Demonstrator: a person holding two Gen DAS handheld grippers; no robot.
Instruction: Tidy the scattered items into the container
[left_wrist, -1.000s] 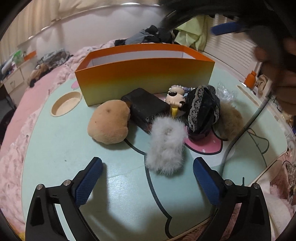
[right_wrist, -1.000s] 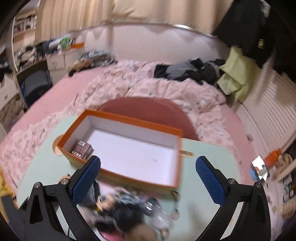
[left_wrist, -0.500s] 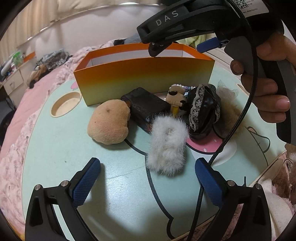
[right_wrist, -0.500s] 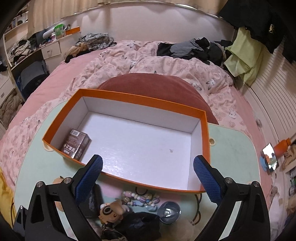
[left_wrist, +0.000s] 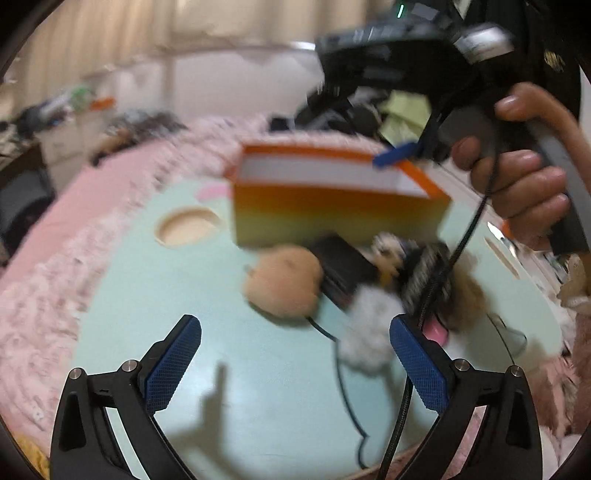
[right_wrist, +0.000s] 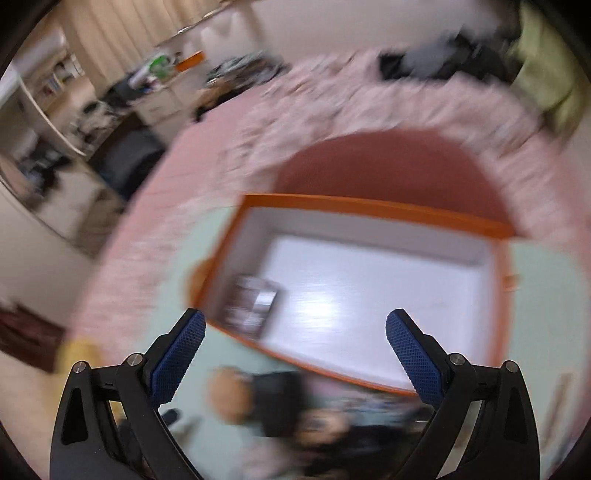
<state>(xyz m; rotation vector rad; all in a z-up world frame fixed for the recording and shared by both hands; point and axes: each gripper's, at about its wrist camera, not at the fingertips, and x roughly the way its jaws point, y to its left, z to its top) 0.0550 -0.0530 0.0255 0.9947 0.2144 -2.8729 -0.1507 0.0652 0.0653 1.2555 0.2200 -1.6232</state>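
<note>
- The left gripper (left_wrist: 295, 354) is held above the mint table (left_wrist: 155, 295); its jaws are spread wide and nothing is between them.
- The right gripper (right_wrist: 295, 350) is held over the near wall of the orange box (right_wrist: 369, 206), jaws likewise wide apart and empty.
- In the left view, a hand (left_wrist: 517, 192) is seen gripping the right gripper's handle, with a black cable (left_wrist: 436, 288) hanging from it.
- The box stands on the table's far side; a small dark packet (right_wrist: 251, 302) is seen lying on its white floor by the left wall.
- The scattered items are clustered on the table just in front of the box: a tan plush (left_wrist: 284, 280), a black wallet (left_wrist: 343, 266) touching it, a white furry piece (left_wrist: 369, 328) nearest the left gripper, and a black lace item (left_wrist: 424, 273).
- Both views are blurred, so smaller items in the pile cannot be told apart.
- A round recess (left_wrist: 186, 230) is seen in the table to the left of the box.
</note>
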